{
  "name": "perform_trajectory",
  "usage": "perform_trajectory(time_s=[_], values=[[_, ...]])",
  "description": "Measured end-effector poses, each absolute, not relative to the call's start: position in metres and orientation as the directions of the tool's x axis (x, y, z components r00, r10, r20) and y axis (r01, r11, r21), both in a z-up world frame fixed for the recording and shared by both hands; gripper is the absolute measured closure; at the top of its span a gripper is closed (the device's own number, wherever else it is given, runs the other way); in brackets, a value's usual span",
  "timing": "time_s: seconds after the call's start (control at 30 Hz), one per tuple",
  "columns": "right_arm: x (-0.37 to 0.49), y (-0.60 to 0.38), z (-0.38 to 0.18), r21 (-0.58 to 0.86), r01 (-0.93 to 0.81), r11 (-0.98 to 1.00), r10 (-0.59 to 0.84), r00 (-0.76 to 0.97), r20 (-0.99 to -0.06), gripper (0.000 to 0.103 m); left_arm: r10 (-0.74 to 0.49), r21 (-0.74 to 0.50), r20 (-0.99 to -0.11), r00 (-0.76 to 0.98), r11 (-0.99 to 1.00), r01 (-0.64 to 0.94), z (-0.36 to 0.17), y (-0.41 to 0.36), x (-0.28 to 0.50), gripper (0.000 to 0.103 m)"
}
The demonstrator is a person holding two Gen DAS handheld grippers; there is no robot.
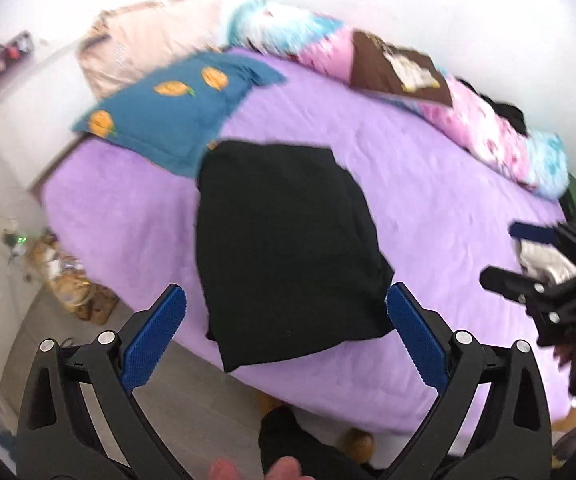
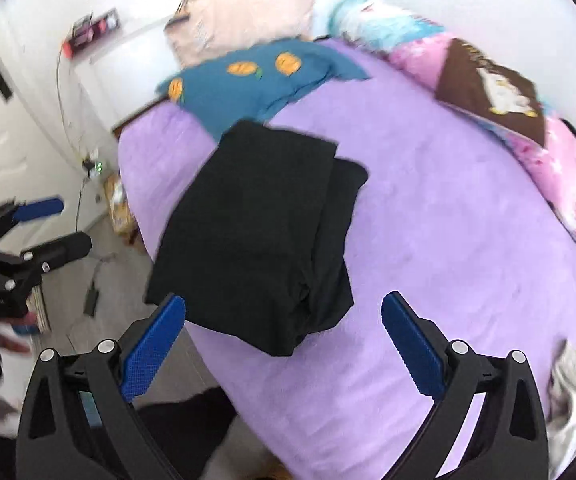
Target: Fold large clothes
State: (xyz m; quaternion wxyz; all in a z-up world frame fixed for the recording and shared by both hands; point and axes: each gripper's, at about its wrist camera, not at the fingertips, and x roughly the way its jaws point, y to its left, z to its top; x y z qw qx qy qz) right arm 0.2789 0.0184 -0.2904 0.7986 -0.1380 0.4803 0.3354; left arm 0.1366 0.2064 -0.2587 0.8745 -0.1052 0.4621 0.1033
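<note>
Right wrist view: right gripper (image 2: 284, 308) wide open, empty, above folded black garment (image 2: 256, 232); left gripper (image 1: 286, 300) likewise.

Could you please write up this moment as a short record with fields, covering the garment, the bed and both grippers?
garment: black garment, folded, lying flat near the bed's front edge
surface: purple bed cover
behind the garment: blue pillow with orange prints
left gripper: open, nothing between the fingers
right gripper: open, nothing between the fingers
contact: neither gripper touches the garment
</note>
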Motion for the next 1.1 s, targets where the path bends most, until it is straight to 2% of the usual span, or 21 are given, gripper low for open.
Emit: perform_trajectory(time_s=[0.13, 0.43, 0.63, 0.8, 1.1], values=[[0.249, -0.007, -0.242, 0.104, -0.667, 0.738, 0.438, 0.355, -0.826, 0.006, 0.119, -0.11, -0.813, 0.569, 0.93, -0.351, -0.211, 0.169, 0.112, 0.006], [0.185, -0.048, -0.167, 0.094, -0.703, 0.705, 0.476, 0.37, -0.798, 0.006, 0.249, -0.025, -0.816, 0.522, 0.886, -0.462, -0.135, 0.107, 0.058, 0.006], [0.157, -0.081, -0.136, 0.123, -0.692, 0.712, 0.506, 0.383, -0.773, 0.006, 0.258, -0.022, -0.813, 0.521, 0.882, -0.471, -0.098, 0.092, 0.022, 0.006], [0.141, -0.101, -0.123, 0.119, -0.666, 0.737, 0.492, 0.407, -0.769, 0.006, 0.25, -0.002, -0.816, 0.522, 0.901, -0.434, -0.082, 0.086, 0.007, 0.006], [0.114, -0.089, -0.116, 0.098, -0.676, 0.731, 0.498, 0.429, -0.754, 0.006, 0.215, -0.034, -0.813, 0.541, 0.91, -0.413, -0.078, 0.099, -0.024, 0.006]])
